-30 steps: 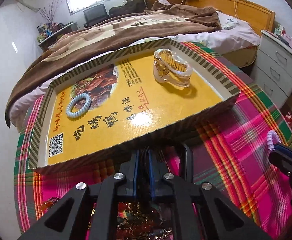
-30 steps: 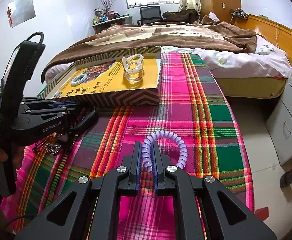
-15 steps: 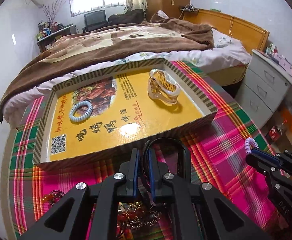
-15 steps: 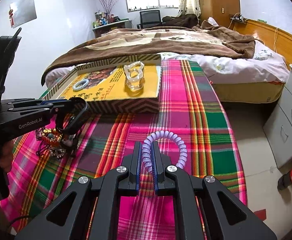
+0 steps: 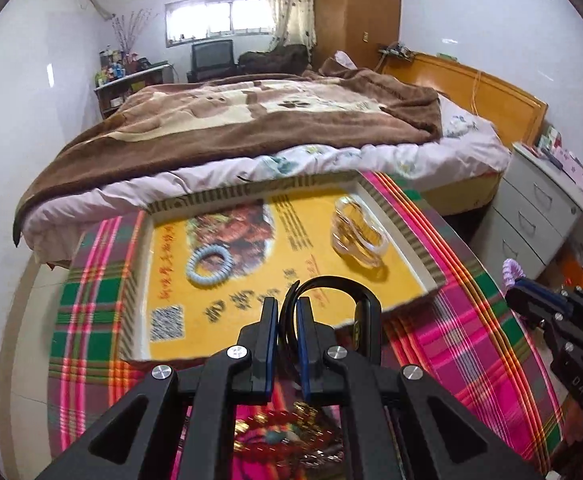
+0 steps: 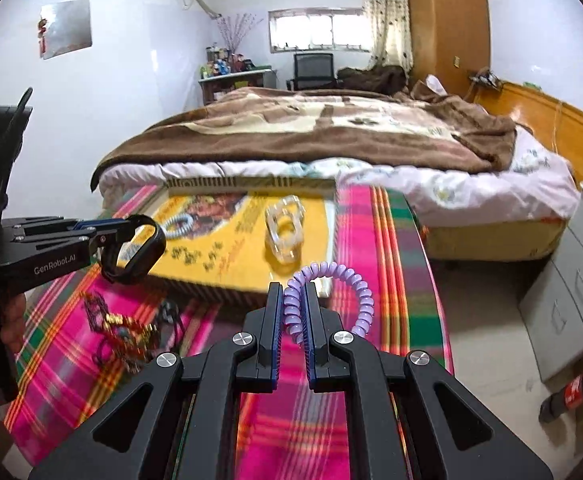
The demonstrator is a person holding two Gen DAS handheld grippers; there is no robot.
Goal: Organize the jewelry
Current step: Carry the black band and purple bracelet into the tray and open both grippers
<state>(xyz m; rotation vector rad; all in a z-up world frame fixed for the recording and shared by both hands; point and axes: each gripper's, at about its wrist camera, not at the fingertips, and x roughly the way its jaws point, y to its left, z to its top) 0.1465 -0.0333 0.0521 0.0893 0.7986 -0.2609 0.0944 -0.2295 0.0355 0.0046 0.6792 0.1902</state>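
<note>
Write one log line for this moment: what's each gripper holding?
left gripper: shut on black band | right gripper: shut on purple coil bracelet | both above plaid cloth | box tray: ahead

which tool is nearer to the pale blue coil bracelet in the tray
Left. The left tool hangs over the tray's near edge, just short of the pale blue coil bracelet; the right tool is farther right.

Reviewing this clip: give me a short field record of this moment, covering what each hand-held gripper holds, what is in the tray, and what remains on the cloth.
left hand-held gripper: shut on black band, above the tray's near edge
right hand-held gripper: shut on purple coil bracelet
tray: holds pale blue coil bracelet and clear chunky bracelet, apart
tablecloth: tangle of beaded jewelry remains
</note>
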